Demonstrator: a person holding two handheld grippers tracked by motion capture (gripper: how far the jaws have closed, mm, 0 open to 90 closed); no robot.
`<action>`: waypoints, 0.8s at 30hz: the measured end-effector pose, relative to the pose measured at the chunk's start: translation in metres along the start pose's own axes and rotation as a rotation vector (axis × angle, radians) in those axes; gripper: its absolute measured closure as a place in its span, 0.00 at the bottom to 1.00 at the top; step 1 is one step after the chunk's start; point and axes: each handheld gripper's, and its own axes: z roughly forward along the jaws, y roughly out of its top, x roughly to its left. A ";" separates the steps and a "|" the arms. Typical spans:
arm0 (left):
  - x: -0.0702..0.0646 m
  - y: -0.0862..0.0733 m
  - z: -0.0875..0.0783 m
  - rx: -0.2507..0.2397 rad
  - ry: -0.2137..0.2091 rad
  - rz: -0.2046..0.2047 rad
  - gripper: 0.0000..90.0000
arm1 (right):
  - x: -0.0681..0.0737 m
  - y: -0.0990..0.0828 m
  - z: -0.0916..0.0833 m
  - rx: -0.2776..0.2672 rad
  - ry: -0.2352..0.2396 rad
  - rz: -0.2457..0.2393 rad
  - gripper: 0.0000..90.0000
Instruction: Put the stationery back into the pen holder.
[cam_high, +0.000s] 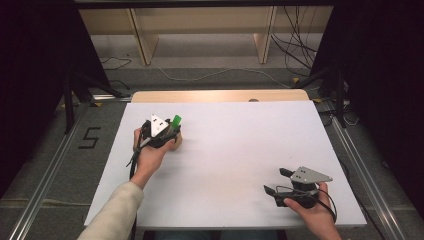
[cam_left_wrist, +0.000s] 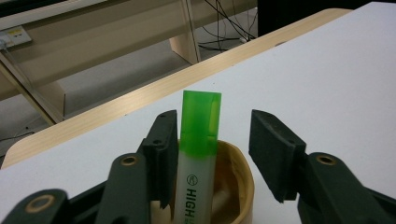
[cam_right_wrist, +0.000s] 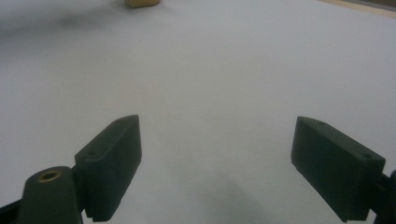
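Left gripper view shows the left tool (cam_left_wrist: 212, 154) with jaws apart around a green highlighter (cam_left_wrist: 198, 154) standing upright in a wooden cup (cam_left_wrist: 240, 182) on the white counter (cam_left_wrist: 327, 84); one jaw touches it. Right tool (cam_right_wrist: 215, 163) hovers wide apart, holding nothing.

The highlighter's (cam_left_wrist: 198, 154) lower barrel runs off the bottom edge of the left gripper view; the wooden cup (cam_left_wrist: 236, 179) is cut there too; its inside is partly hidden.
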 end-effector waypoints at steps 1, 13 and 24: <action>0.000 0.001 -0.001 0.001 -0.002 -0.007 0.55 | 0.000 0.000 0.000 0.000 0.000 0.000 0.19; -0.006 0.007 -0.027 0.037 -0.069 -0.060 0.37 | 0.000 0.000 0.000 -0.004 -0.001 0.000 0.19; -0.018 0.004 -0.045 0.050 -0.135 -0.075 0.34 | 0.000 0.000 0.000 -0.005 0.000 0.001 0.19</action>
